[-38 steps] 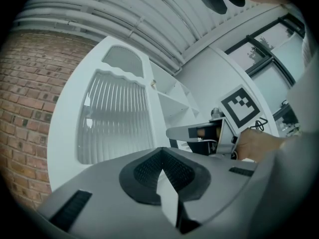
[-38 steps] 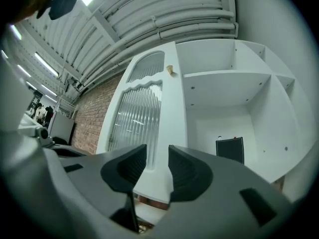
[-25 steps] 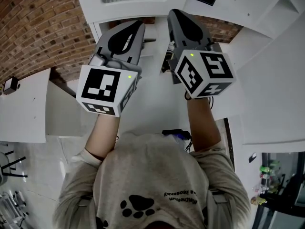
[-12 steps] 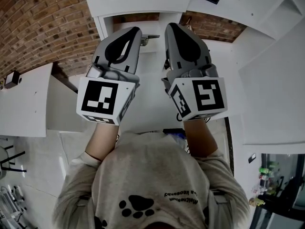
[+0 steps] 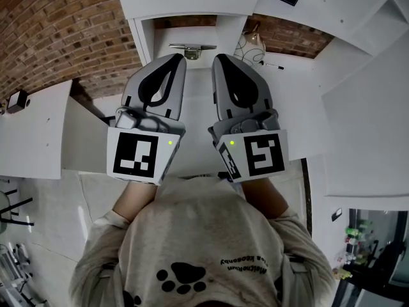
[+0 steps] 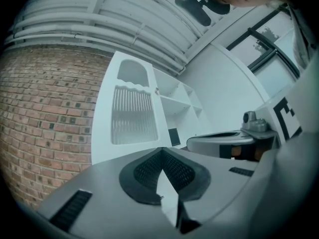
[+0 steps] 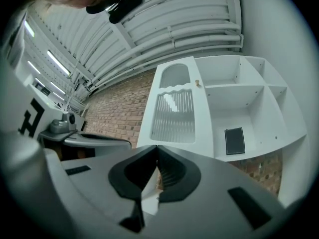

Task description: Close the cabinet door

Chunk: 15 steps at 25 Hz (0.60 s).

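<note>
Both tongs have come down and back toward my body since a moment ago. Now they sit side by side, close but not touching. My left tongs are closed, tips pressed together, with nothing between them. My right tongs are closed too and hold nothing. Up ahead of both tips is the white cabinet door with its stripy glass window. It looks flat against the cabinet, well apart from the tongs. A small knob sits on its edge. Right of the door are open shelves with a black square on one. A brick wall is left of my left tongs.
</note>
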Each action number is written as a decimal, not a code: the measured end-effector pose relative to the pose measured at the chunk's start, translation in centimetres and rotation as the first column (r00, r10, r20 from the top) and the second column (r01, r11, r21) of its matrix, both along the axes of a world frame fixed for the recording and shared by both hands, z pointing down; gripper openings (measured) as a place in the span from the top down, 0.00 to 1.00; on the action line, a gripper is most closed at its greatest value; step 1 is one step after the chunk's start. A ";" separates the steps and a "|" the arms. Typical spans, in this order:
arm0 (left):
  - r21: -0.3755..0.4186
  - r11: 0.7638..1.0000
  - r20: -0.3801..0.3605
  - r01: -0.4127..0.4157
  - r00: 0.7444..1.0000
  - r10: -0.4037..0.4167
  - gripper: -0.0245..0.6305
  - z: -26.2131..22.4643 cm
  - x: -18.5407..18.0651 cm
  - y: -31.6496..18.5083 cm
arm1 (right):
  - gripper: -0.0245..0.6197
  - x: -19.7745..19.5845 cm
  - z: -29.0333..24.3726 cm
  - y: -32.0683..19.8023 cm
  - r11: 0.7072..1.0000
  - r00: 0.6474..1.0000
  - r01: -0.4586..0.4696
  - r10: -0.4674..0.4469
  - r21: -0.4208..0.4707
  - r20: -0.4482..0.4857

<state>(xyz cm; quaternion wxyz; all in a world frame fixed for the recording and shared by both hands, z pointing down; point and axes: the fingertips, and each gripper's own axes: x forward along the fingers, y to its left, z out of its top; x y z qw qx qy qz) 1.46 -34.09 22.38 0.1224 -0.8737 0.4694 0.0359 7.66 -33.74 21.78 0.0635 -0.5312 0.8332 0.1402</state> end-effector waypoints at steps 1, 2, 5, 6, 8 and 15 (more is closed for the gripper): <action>-0.003 1.000 0.000 0.002 1.000 -0.002 0.95 0.3 0.0 0.2 | 0.93 -0.1 0.4 0.2 1.000 1.000 0.001 -0.001 -0.004 -0.003; -0.007 1.000 0.000 0.006 1.000 -0.006 0.95 0.6 0.0 0.4 | 0.93 -0.2 0.8 0.4 1.000 1.000 0.002 -0.002 -0.007 -0.002; -0.013 1.000 0.011 0.026 1.000 -0.026 0.95 1.4 -0.1 1.0 | 0.93 -0.3 1.5 1.0 1.000 1.000 0.009 -0.008 -0.021 0.014; -0.015 0.999 0.019 0.032 0.999 -0.031 0.95 1.7 -0.2 1.2 | 0.93 -0.2 1.7 1.2 1.000 1.000 0.012 -0.011 -0.025 0.019; -0.026 0.999 0.029 0.039 0.999 -0.039 0.95 2.5 -0.2 1.5 | 0.93 -0.3 2.2 1.6 0.999 1.000 0.020 -0.020 -0.033 0.023; -0.049 0.997 0.019 0.062 0.998 -0.061 0.95 4.4 0.3 2.6 | 0.94 -0.2 3.7 2.3 0.998 1.000 0.017 -0.017 -0.057 -0.005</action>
